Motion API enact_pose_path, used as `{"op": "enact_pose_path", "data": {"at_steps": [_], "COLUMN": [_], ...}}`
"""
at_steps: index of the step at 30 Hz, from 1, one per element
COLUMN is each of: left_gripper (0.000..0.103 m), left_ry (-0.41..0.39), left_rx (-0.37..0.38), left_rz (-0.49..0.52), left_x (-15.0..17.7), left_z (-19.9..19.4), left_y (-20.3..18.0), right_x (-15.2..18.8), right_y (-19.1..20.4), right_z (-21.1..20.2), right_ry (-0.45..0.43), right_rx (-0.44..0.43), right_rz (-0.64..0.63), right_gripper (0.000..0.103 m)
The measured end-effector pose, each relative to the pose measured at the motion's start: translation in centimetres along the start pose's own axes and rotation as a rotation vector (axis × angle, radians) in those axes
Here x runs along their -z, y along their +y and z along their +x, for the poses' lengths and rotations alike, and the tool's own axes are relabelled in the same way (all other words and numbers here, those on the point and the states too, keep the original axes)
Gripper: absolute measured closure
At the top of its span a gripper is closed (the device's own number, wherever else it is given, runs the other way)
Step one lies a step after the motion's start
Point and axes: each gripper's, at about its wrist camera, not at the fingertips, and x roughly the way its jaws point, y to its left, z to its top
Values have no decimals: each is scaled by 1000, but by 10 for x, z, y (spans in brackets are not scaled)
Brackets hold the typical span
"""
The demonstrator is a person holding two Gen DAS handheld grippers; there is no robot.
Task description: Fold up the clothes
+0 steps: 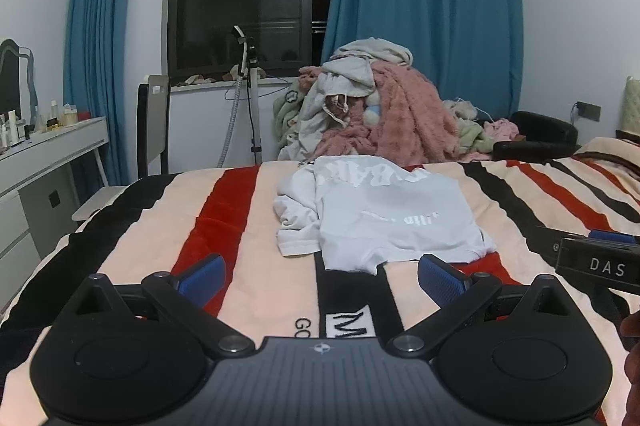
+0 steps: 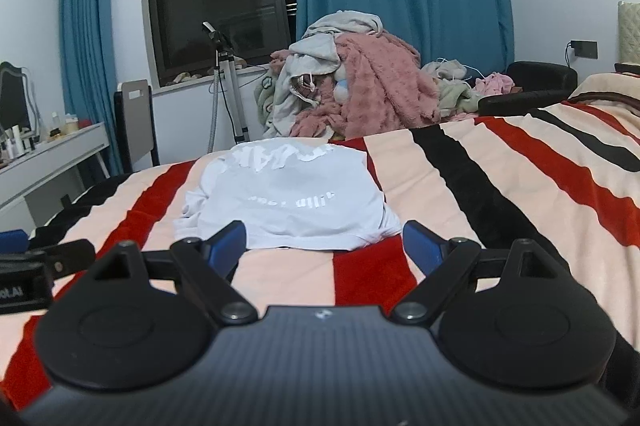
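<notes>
A white T-shirt with pale lettering [image 1: 384, 214] lies partly folded on the striped blanket, a rumpled sleeve sticking out on its left; it also shows in the right wrist view [image 2: 292, 198]. My left gripper [image 1: 322, 272] is open and empty, hovering just in front of the shirt's near hem. My right gripper [image 2: 324, 242] is open and empty, its blue pads either side of the shirt's near edge, just short of it. The right gripper's body shows at the right edge of the left wrist view [image 1: 600, 262].
The bed is covered by a red, black and cream striped blanket [image 1: 224, 210]. A heap of pink and grey clothes [image 1: 376, 106] is piled beyond the bed. A tripod [image 1: 252, 98], a chair [image 1: 154, 122] and a dressing table with bottles [image 1: 44, 142] stand at left.
</notes>
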Motion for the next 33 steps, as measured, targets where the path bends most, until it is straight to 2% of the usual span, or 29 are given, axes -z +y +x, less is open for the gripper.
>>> {"op": "enact_pose_path", "data": {"at_steps": [6,23,33], "left_gripper": [0,0,0], "left_ry": [-17,-20,-13], "left_rx": [-20,-50,-41], "left_rz": [27,5,-7], "left_x": [2,3,6], "left_z": [-3,-2,1], "left_y": [-5,-1,-1], "right_x": [1,1,1], "right_y": [0,0,0], "right_z": [3,2,2], "right_ry": [-1,14,21], "right_rx": [1,0,-1], "right_rz": [-6,-7,-11], "right_gripper": [16,16,16]}}
